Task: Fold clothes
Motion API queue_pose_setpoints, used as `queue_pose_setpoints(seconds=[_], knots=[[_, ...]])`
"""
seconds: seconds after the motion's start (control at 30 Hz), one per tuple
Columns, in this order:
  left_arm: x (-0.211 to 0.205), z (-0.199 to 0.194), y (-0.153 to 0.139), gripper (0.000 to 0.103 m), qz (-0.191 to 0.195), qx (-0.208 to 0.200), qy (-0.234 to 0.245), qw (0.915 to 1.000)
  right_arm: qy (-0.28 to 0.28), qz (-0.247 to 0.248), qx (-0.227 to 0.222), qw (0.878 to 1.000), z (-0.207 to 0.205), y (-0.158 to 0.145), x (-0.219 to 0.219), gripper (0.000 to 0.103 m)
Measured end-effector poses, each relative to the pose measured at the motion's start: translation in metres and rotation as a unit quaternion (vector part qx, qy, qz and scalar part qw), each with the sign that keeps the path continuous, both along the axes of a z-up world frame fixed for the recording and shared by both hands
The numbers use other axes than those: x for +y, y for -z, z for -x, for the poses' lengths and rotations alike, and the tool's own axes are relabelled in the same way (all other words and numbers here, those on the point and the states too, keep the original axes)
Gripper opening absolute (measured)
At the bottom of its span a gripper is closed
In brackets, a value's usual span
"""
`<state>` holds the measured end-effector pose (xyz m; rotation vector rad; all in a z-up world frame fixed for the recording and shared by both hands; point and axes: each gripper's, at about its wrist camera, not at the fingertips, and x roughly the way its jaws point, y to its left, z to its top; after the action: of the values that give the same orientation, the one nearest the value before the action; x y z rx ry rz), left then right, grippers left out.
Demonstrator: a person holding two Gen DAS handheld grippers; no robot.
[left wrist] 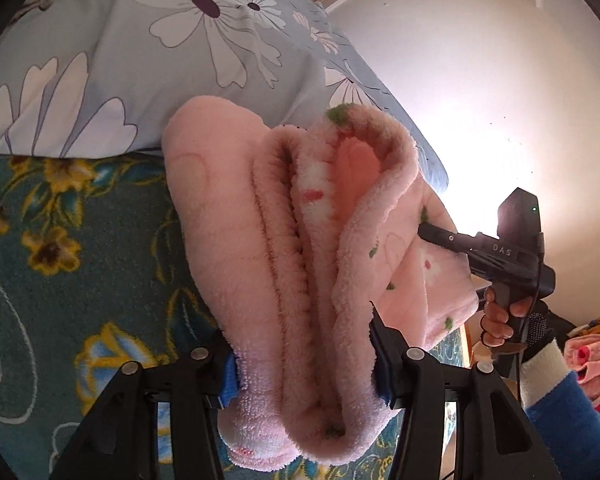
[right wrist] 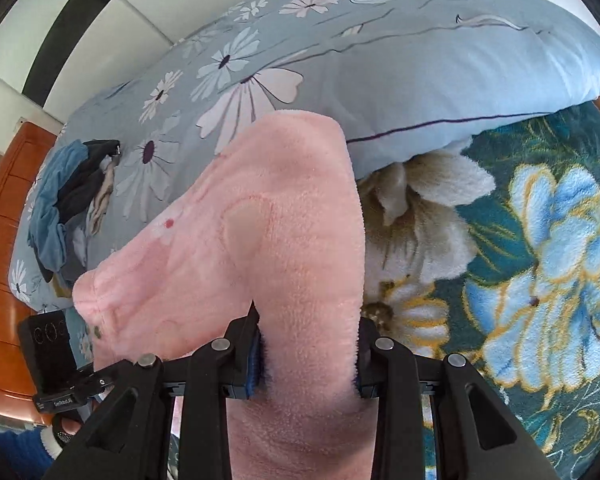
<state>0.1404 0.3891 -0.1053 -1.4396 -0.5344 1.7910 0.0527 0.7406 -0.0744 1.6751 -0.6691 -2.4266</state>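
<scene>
We have the pink fleece garment (left wrist: pixel 300 240) already gathered into several thick layers and lifted above the floral blanket (left wrist: pixel 60 240) on the bed; the left hand-held gripper (left wrist: pixel 304 364) clamps one end of the bundle, the right hand-held gripper (right wrist: pixel 310 356) the other (its print mostly hidden). We judge the folding well advanced: laying it down remains

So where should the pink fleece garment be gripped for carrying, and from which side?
Grip the pink fleece garment across its stacked folded edges, coming in from the open ends, as both tongs do now: the left tongs and the right tongs each pinch a thick bundle of layers, so the fold probably stays together.
</scene>
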Motion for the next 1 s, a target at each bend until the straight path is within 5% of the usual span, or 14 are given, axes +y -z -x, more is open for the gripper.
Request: queue_pose_setpoints(seconds=[0.17,0.37,0.5,0.57,0.73,0.8,1.0], knots=[[-0.006,-0.004,-0.003,0.058,0.018,0.009,0.023,0.9995,0.003,0.003,-0.008,1.0,0.001,0.007,0.004,0.042],[-0.029,-0.016,-0.015,0.065,0.045,0.01,0.045,0.9979,0.005,-0.031,0.004,0.999,-0.019,-0.02,0.006,0.05],[-0.071,0.003,-0.048,0.066,0.081,0.081,0.034,0.9928,0.022,-0.071,0.029,0.997,-0.049,-0.042,0.009,0.05],[-0.06,0.007,-0.068,0.066,0.084,0.121,0.044,0.9882,0.027,-0.087,0.038,0.995,-0.063,-0.049,0.006,0.05],[0.054,0.063,-0.117,0.066,0.069,0.217,0.105,0.9681,0.017,-0.078,0.067,0.995,-0.076,-0.058,-0.025,0.05],[0.078,0.056,-0.126,0.066,0.062,0.235,0.141,0.9598,-0.005,-0.072,0.069,0.995,-0.074,-0.054,-0.044,0.05],[0.106,0.082,-0.071,0.065,0.119,0.227,0.156,0.9538,-0.059,-0.111,0.049,0.991,-0.081,-0.029,-0.072,0.05]])
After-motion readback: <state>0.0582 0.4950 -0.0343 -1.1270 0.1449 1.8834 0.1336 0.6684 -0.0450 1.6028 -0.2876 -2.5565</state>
